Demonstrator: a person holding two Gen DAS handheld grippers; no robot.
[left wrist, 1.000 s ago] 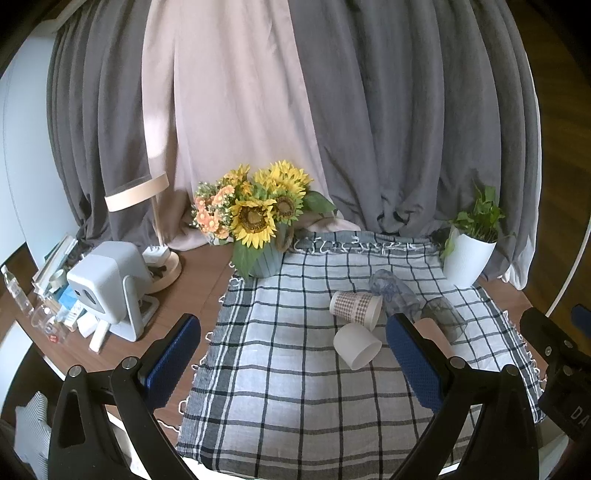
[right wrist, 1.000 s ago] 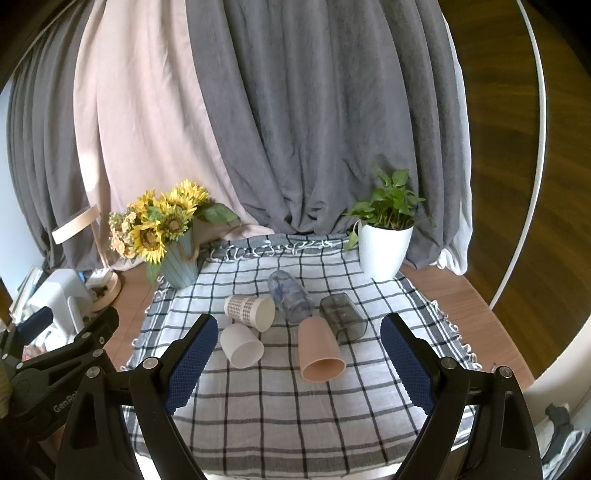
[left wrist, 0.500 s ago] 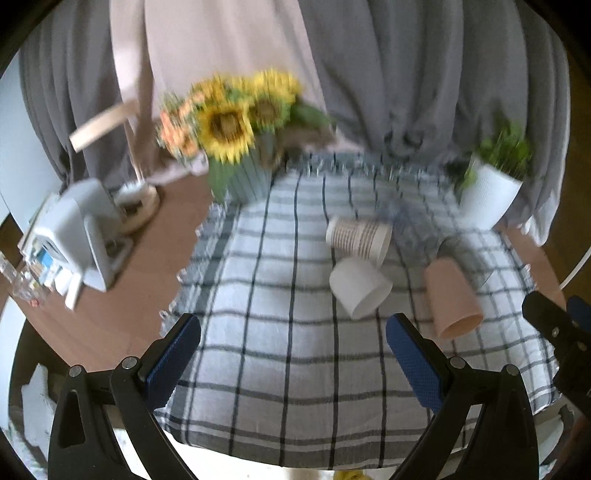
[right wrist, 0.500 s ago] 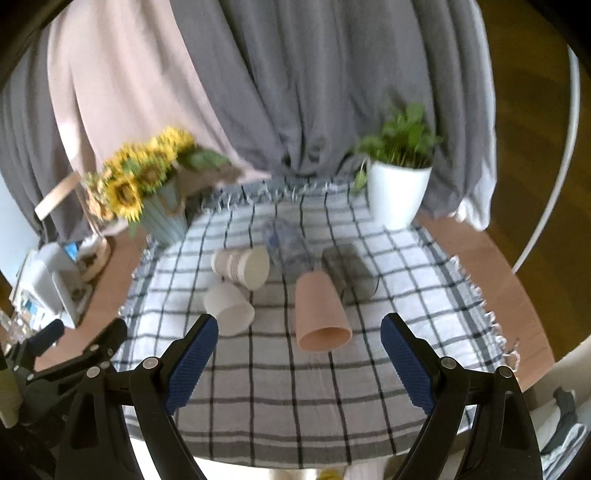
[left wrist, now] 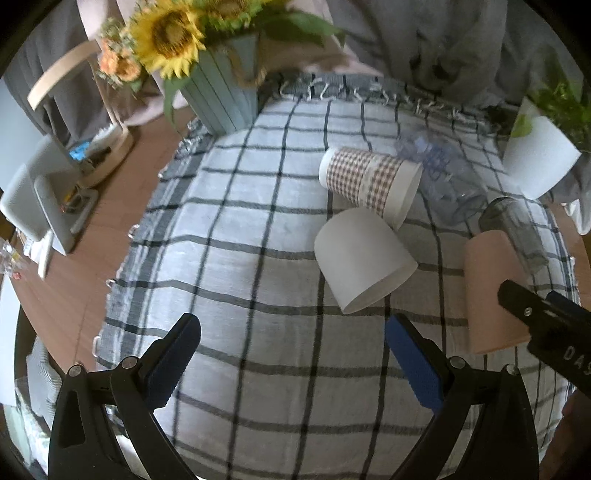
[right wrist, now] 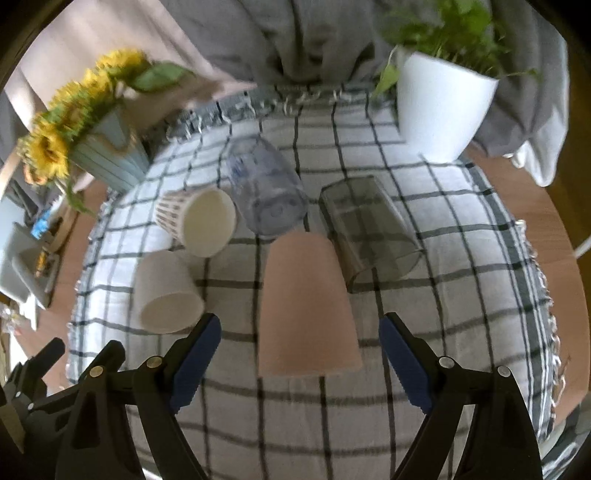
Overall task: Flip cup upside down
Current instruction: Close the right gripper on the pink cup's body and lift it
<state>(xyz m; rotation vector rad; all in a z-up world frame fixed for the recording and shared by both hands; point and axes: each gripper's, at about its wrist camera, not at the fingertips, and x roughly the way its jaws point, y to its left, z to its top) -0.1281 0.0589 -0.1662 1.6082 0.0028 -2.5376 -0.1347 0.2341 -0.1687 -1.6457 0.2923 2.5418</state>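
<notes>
We have brought both hand-held grippers down closer to the checked cloth [right wrist: 461,236] than a second ago, and the cups loom larger. Our right hand-held gripper [right wrist: 300,363] hangs with jaws wide apart on either side of the pink plastic cup [right wrist: 306,306], which lies on its side. Our left hand-held gripper [left wrist: 293,356] is likewise spread and empty, just short of the plain white paper cup [left wrist: 364,258]. The brown checked paper cup [left wrist: 369,182], clear tumbler [right wrist: 267,188] and smoky grey glass [right wrist: 369,229] lie close behind.

Table dressing around the checked cloth

A checked cloth [left wrist: 236,258] covers the table [left wrist: 85,280]. A vase of sunflowers [left wrist: 221,99] stands at the cloth's far left corner, a white plant pot [right wrist: 443,107] at its far right corner, grey curtains [right wrist: 295,33] behind.
</notes>
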